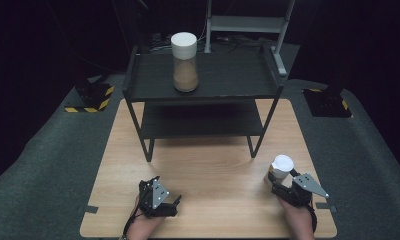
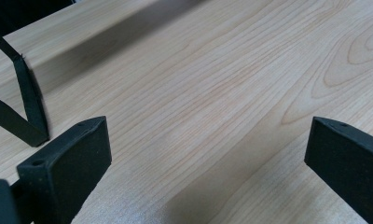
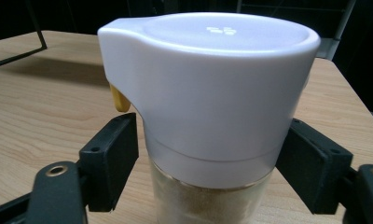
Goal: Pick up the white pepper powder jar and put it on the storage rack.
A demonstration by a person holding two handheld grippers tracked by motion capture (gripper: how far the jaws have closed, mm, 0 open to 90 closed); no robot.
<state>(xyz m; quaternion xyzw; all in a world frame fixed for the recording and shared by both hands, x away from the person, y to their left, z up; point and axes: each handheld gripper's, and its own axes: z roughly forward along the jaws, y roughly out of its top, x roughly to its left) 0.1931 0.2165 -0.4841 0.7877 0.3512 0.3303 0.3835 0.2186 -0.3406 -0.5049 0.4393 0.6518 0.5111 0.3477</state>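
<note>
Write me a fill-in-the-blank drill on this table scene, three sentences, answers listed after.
1. The right gripper has its black jaws closed on the small glass jar with the ____ plastic lid.
2. The taller white-lidded glass jar of brown powder stands on the ____ level of the black two-level metal shelf.
3. The left gripper, jaws open, has only the light ____ tabletop between them.

Missing words: white; top; wooden

Wood table [image 1: 208, 165] w/ black shelf rack [image 1: 203, 82], grey floor [image 1: 43, 160], dark room.
</note>
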